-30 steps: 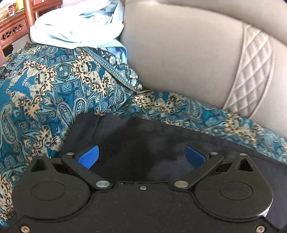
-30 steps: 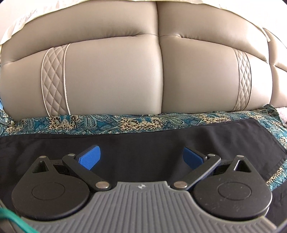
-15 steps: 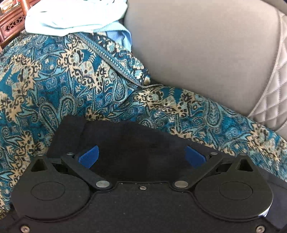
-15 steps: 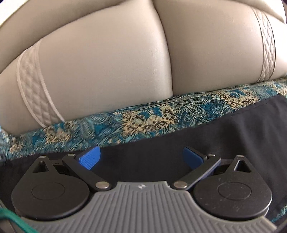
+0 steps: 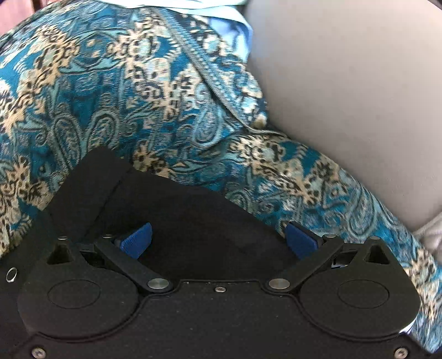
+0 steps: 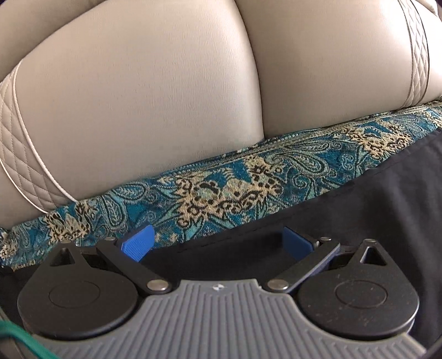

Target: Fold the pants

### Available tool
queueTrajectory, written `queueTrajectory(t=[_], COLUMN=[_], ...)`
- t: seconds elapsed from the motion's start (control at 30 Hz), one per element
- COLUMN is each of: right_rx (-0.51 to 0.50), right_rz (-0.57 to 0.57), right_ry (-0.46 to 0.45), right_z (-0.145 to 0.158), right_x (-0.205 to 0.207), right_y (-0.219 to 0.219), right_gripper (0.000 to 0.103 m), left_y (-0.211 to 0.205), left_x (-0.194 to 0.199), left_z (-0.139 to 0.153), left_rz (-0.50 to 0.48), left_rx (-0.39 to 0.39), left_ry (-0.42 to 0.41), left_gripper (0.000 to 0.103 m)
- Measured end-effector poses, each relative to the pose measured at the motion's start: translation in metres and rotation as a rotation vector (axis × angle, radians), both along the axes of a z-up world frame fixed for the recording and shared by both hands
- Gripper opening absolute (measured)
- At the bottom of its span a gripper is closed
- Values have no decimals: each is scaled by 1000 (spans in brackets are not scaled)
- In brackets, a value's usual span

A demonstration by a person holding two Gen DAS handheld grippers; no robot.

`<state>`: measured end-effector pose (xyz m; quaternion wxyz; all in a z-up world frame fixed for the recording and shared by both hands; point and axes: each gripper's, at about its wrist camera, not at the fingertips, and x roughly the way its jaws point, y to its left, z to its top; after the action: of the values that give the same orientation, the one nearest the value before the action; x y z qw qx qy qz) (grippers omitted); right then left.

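A: Left wrist cam?
B: Left gripper (image 5: pixel 218 240) spread wide, blue pads (image 5: pixel 136 239) apart, nothing pinched. Black pants (image 5: pixel 193 210) lie under it at 6 o'clock, corner pointing to 10. Paisley cover (image 5: pixel 138 91) around; beige sofa back (image 5: pixel 345 82) at 2.
A: Right wrist cam?
B: Right gripper (image 6: pixel 218 241) also spread, empty. Pants (image 6: pixel 373 210) run from 6 to 3 o'clock, hem edge between pads. Cover (image 6: pixel 221 193) strip beyond, sofa back (image 6: pixel 138 96) at 12.

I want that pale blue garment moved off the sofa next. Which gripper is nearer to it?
Left. The pale blue garment lies ahead of the left gripper, beyond the patterned throw. The right gripper faces the sofa back; no garment appears there.
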<state>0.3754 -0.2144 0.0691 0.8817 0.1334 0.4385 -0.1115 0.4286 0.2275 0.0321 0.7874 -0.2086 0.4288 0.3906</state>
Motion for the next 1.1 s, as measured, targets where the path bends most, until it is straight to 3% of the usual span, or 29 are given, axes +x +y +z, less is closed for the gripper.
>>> queueTrajectory(t=[0.07,0.13,0.17,0.2,0.27,0.4,0.5,0.7,0.87,1.1], right_rx=[5,9,9,10,20,89,199,400,570,643], right_rz=[-6,-11,-12,-15,-18,-30,-40,-13,34,37], right_ry=[2,3,2,1,-1,-5,-17,-26,2,22], right_z=[-2,-2,-2,-2,-1,2,5,11,9,2], right_x=[-1,-1,-1,-1,-2,-7,-16,-30,-39,-43], right_y=[0,-1,0,0,1,5,11,39,79,141], right_gripper=[103,103,103,103,103,103,99,86,81,81], left_y=[-1,-4,-8,-11,-14,-10,-10,-7,-7,-7], left_x=[-1,-6,-8,-10,-16,-30,-44,-74,-103,-123], left_z=[1,6,10,14,19,29,43,75,90,87], left_rz=[11,4,-8,-28,-54,-103,-129,-207,-260,-302], left_rx=[8,21,32,44,55,20,-5,13,25,31], left_ry=[-4,-34,-47,-49,-47,-103,-146,-202,-225,-221], left_gripper=[96,69,39,18,6,4,4,4,4,4])
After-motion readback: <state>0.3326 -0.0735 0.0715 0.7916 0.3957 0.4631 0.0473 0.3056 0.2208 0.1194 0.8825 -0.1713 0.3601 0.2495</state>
